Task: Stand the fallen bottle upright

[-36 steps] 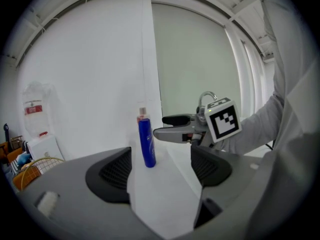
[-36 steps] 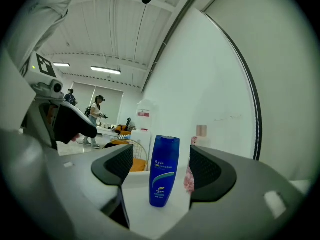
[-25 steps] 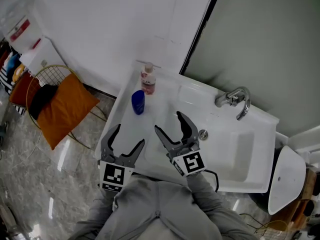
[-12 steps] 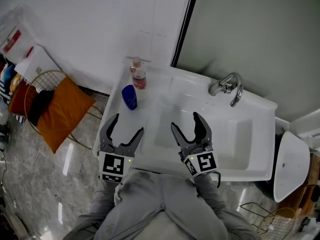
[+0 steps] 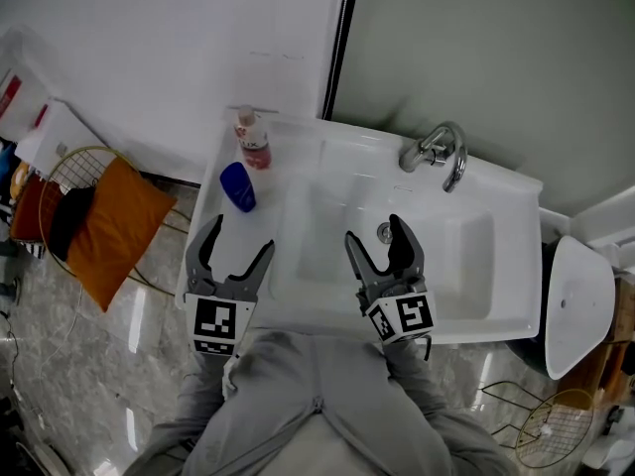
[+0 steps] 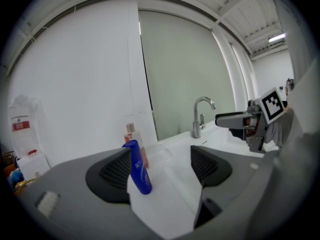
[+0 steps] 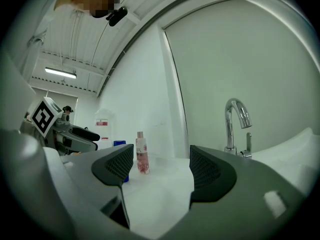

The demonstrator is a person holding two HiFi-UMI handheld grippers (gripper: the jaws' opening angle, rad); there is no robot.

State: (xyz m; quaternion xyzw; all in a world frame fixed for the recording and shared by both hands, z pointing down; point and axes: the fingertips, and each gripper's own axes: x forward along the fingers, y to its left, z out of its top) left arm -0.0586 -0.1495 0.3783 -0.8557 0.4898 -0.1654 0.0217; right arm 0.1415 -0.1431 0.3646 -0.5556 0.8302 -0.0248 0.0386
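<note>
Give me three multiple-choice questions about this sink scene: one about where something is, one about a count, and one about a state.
1. Relative to the basin, where is the blue bottle?
A inside it
B on the ledge to its left
C on the ledge to its right

2. How many bottles stand on the ledge?
A three
B one
C two

3. How do the left gripper jaws stand?
A apart and empty
B shut on the blue bottle
C shut on nothing

Answers:
1 B: the head view shows it on the flat part left of the basin.
2 C: only the blue bottle and the pink bottle are there, both upright.
3 A: the left gripper view shows the jaws wide apart, with the blue bottle well beyond them.
</note>
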